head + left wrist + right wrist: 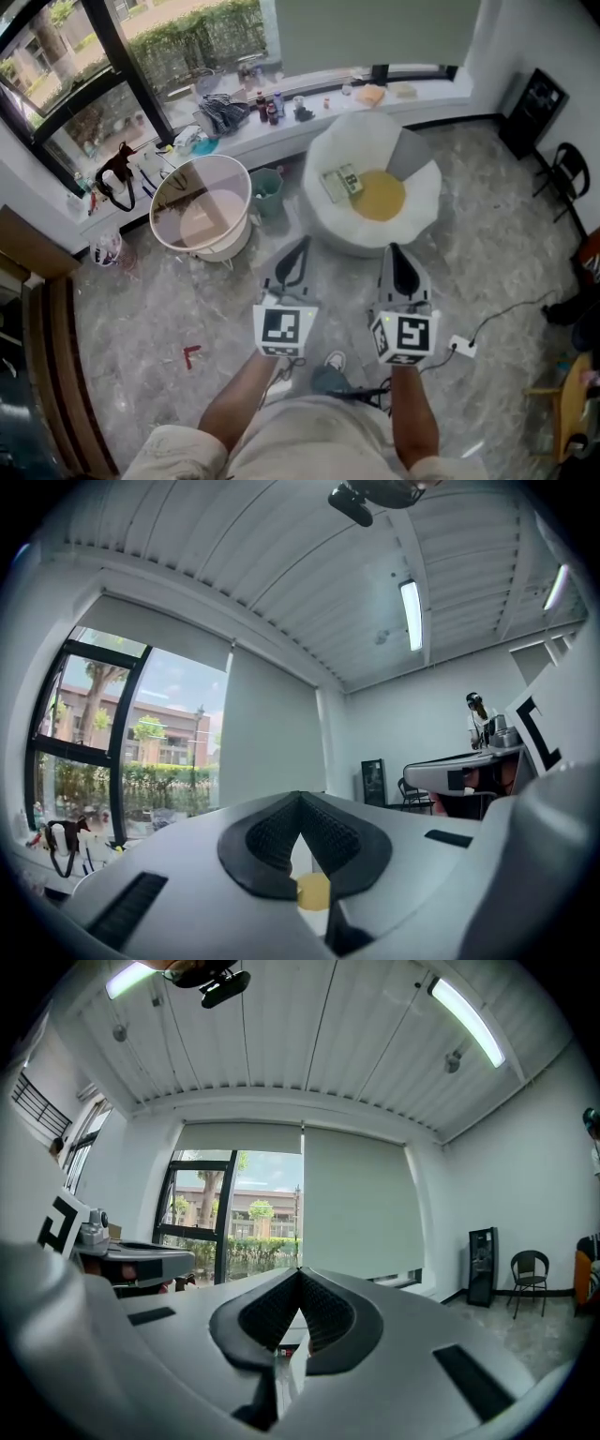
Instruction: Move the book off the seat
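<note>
A greenish book [342,182] lies on the left part of a white round seat [420,202], beside a yellow cushion [380,195]. My left gripper [297,247] and right gripper [397,252] are held side by side just short of the seat's near rim, pointing toward it. Both are shut with nothing between the pads. In the left gripper view the pads [281,834] meet at the tip, and a bit of the yellow cushion [312,890] shows below them. The right gripper view shows its pads [323,1312] closed too.
A round glass-topped table [202,206] stands left of the seat, with a green bin [267,192] between them. The windowsill [281,117] behind holds bottles and clutter. A black chair [567,169] stands at the right, and a white power strip [461,346] with its cable lies on the floor.
</note>
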The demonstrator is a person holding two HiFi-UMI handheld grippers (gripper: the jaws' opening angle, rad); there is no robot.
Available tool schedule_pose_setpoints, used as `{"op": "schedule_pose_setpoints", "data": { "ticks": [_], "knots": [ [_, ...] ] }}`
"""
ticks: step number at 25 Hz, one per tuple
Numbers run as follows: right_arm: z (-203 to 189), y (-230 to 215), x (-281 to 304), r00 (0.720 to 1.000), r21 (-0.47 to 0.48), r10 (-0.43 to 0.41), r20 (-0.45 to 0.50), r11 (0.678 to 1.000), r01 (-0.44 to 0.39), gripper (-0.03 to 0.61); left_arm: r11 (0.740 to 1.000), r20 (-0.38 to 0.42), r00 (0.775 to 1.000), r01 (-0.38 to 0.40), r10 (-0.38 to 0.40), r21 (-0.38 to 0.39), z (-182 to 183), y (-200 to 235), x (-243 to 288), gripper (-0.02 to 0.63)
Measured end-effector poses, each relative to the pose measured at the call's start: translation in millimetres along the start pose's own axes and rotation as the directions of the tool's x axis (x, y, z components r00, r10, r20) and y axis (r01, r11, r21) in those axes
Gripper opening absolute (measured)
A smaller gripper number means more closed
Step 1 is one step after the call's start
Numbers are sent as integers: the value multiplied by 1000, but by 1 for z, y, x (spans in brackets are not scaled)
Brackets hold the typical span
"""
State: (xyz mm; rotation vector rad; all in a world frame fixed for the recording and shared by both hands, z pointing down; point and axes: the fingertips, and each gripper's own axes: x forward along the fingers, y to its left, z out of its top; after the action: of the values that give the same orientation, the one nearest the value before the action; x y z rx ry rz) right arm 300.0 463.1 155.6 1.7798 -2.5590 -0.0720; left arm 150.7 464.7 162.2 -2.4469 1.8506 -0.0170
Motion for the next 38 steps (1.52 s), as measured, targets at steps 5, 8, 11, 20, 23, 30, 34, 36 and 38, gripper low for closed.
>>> {"op": "schedule_pose_setpoints", "data": {
  "ticks": [5, 8, 11, 20, 23, 30, 34, 36, 38],
  "knots": [
    [-7, -46, 43, 1000, 11, 19, -8, 1000, -19, 3, 1000, -11, 1000, -7, 7, 1, -4, -14, 60, 2],
    [-10, -67, 61, 999, 14, 34, -6, 999, -34, 3, 1000, -16, 1000, -14, 14, 5, -5, -20, 87, 2],
    [-15, -82, 75, 999, 23, 40, -8, 999, -40, 3, 1000, -32, 999, -17, 17, 1, -10, -22, 104, 2],
    [-32, -79, 126, 998, 8, 58, -33, 998, -58, 3, 1000, -42, 999, -25, 24, -8, -25, 10, 145, 2],
    [-36, -73, 153, 998, -6, 47, -51, 999, -48, 3, 1000, -44, 999, -14, 13, -26, -34, 29, 166, 2],
    [-33, -58, 237, 997, -26, 26, -76, 999, -28, 3, 999, -50, 999, 12, -15, -48, -43, 88, 226, 2],
    [-33, -46, 279, 996, -33, 24, -82, 999, -27, 3, 998, -54, 998, 20, -23, -62, -46, 123, 253, 2],
    [-32, -41, 297, 997, -38, 18, -79, 999, -21, 3, 998, -51, 998, 35, -38, -56, -47, 133, 265, 2],
    [-31, -38, 312, 997, -39, 12, -72, 999, -15, 3, 998, -50, 998, 48, -50, -47, -49, 141, 275, 2]
  ]
}}
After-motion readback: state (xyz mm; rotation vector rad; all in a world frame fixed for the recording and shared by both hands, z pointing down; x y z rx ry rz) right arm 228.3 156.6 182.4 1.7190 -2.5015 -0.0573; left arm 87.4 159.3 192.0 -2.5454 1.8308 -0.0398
